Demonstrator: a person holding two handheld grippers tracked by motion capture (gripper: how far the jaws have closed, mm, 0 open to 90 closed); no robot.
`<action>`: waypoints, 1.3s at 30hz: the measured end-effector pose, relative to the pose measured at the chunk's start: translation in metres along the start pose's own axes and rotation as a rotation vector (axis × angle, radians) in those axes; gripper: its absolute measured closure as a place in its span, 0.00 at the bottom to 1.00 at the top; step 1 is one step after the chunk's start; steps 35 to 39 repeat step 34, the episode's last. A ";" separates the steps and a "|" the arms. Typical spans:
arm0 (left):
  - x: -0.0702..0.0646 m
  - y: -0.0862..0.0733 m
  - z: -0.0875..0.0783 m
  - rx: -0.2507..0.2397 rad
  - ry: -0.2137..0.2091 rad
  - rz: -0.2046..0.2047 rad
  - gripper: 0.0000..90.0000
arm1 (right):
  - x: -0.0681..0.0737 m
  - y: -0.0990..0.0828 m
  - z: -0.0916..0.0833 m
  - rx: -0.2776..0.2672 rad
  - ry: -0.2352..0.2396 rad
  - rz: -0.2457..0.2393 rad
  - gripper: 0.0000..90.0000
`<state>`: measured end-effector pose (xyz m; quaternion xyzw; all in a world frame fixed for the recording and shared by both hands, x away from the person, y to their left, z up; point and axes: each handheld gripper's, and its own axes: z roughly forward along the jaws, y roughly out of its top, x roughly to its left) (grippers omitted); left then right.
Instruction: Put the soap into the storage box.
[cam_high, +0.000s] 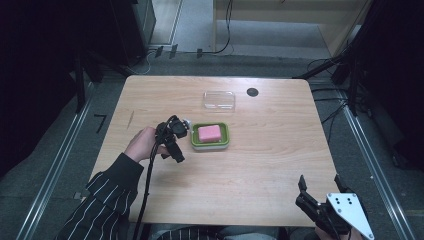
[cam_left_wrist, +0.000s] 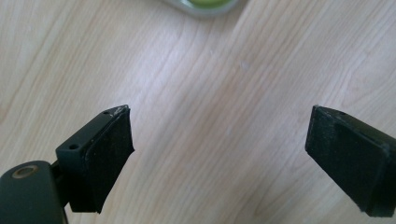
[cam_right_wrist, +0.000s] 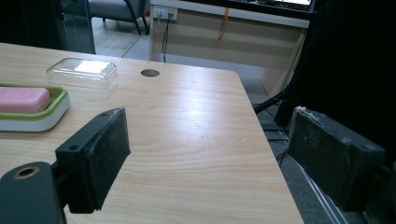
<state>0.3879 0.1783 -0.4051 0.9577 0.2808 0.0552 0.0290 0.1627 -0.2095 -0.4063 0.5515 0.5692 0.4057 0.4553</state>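
Note:
A pink bar of soap (cam_high: 209, 132) lies in a green-and-white soap dish (cam_high: 224, 142) near the middle of the table. My left gripper (cam_high: 175, 145) hovers just left of the dish, held in a hand with a striped sleeve. In the left gripper view its jaws (cam_left_wrist: 219, 112) stand wide apart over bare wood, and the dish's green rim (cam_left_wrist: 205, 3) peeks in at the top. My right gripper (cam_high: 320, 189) rests at the table's near right corner. The right gripper view has its jaws (cam_right_wrist: 208, 114) open and empty, with the soap (cam_right_wrist: 23, 99) and dish (cam_right_wrist: 51, 114) far off to the left.
A clear plastic lid (cam_high: 219, 99) (cam_right_wrist: 81, 72) lies behind the dish, with a round cable hole (cam_high: 252, 92) (cam_right_wrist: 150, 73) to its right. The table's right edge (cam_right_wrist: 266, 154) drops off beside my right gripper. Cables and dark stands surround the table on the floor.

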 end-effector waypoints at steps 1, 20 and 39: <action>-0.001 -0.003 -0.001 0.004 0.006 0.000 0.09 | 0.000 0.000 0.000 -0.001 0.000 0.000 0.14; -0.022 -0.059 0.015 0.069 -0.006 -0.067 0.10 | 0.001 0.000 0.001 -0.003 0.007 -0.001 0.14; -0.032 -0.086 0.032 0.060 -0.031 -0.095 0.10 | 0.000 0.000 0.002 -0.006 0.009 -0.001 0.14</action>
